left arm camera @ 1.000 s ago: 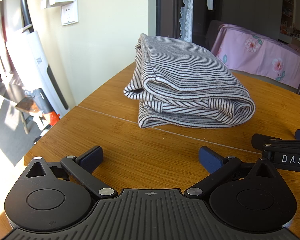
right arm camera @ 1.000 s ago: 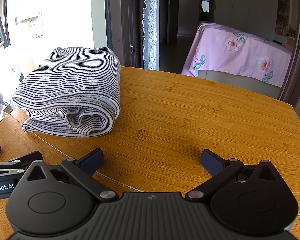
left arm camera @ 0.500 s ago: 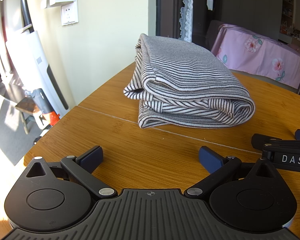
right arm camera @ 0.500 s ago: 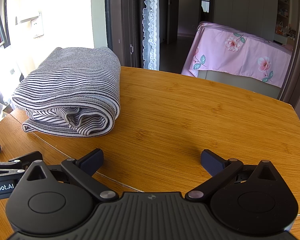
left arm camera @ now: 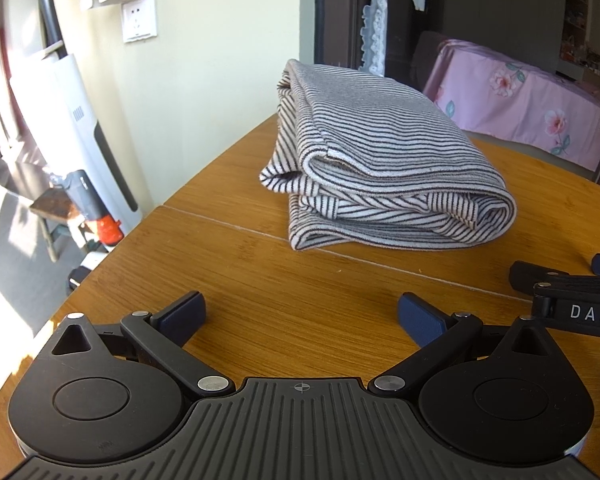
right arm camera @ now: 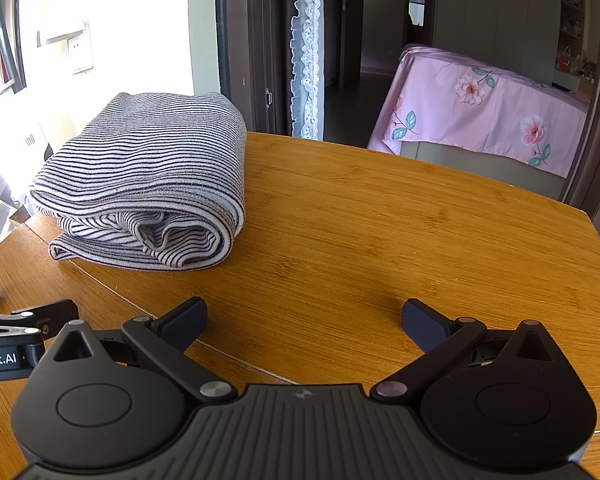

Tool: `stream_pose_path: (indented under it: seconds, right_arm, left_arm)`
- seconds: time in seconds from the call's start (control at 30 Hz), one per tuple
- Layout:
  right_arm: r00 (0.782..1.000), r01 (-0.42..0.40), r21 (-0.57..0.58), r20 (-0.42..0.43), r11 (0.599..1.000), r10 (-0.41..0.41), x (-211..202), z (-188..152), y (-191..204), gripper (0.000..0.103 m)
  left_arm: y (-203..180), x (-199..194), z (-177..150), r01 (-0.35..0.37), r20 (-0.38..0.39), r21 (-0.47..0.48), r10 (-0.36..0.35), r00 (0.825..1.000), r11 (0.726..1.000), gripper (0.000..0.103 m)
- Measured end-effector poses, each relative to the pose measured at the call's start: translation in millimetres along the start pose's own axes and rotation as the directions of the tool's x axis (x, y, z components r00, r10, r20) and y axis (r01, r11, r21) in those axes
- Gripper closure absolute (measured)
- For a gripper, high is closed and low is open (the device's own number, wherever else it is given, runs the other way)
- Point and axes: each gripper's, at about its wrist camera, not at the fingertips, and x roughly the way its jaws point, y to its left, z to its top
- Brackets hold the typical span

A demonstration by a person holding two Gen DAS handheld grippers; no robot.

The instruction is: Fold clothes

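**Folded, Grippers Idle**

Nothing had moved since the earlier frames. Left wrist view: the left gripper [left arm camera: 302, 312] sat spread wide and empty, well short of the folded striped garment [left arm camera: 384, 164] on the wooden table [left arm camera: 228, 248]. Right wrist view: the right gripper [right arm camera: 304, 316] gaped likewise; any final tidying called for squaring loose edges gently.

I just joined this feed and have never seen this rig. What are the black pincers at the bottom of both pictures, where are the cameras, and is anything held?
Each picture comes from a camera mounted on a hand-held two-finger gripper, looking forward along its fingers. The left gripper and right gripper both rest open and empty over the round wooden table. The folded black-and-white striped garment lies ahead, untouched. Each gripper also shows at the edge of the other's view.
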Motion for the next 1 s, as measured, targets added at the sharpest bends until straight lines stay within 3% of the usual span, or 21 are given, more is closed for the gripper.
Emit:
stream_pose_path:
  seconds: [1.0]
  right_arm:
    - [1.0, -0.013, -0.013, 0.0, 1.0, 0.013, -3.9, -0.2, -1.4, 0.0]
  left_arm:
    - [-1.6, 1.2, -1.0, -0.007, 0.006, -0.008, 0.007, 1.0, 1.0, 0.0]
